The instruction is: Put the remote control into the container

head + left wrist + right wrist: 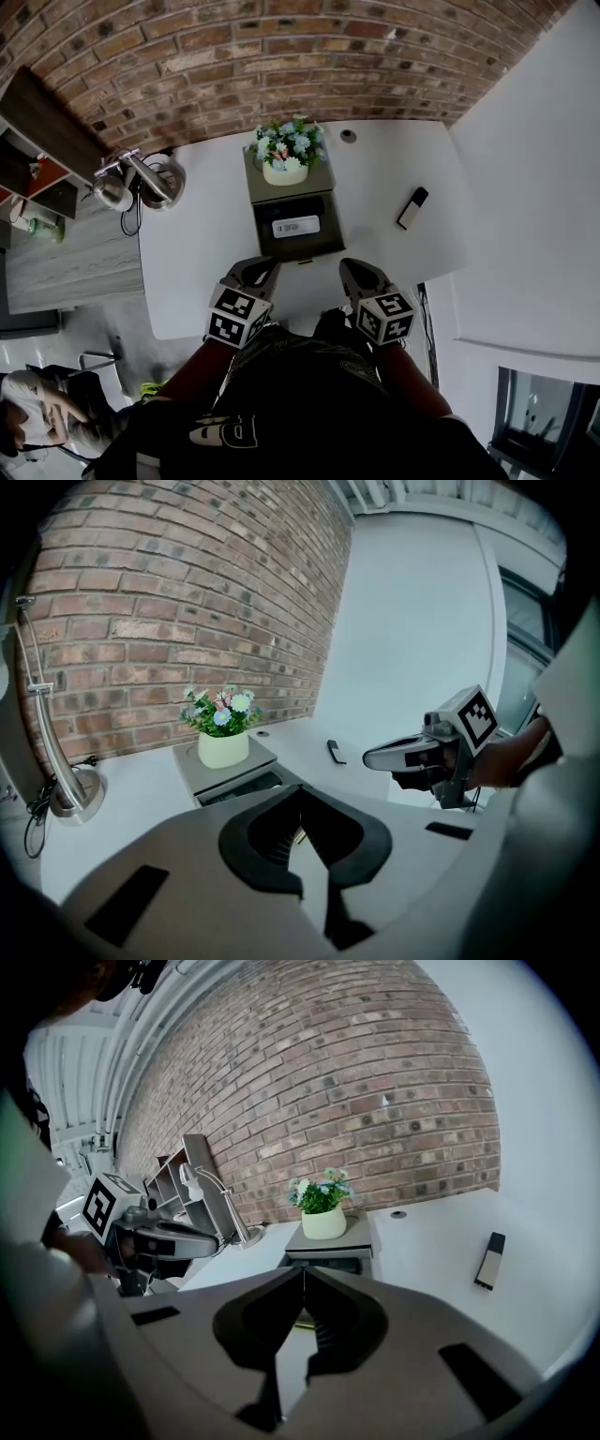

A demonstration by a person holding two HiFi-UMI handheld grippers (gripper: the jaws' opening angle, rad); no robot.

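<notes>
Near edge of white table [206,244]: left gripper [256,272] and right gripper [354,272], smooth grey shells, jaws of both pressed together, nothing between. Mid-table: boxy grey container [322,180], front compartment open. Slim black-and-pale remote control [412,207] lies flat toward the right edge, well apart from it. Rounded cream flower pot [284,172] sits on the container's far half.

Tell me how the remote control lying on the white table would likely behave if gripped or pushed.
The remote control looks a slim, flat bar: probably stiff, unlikely to roll. Lying flat on the smooth white table, it would likely slide or spin when pushed. It seems small and probably light; its low profile may make gripping awkward.
</notes>
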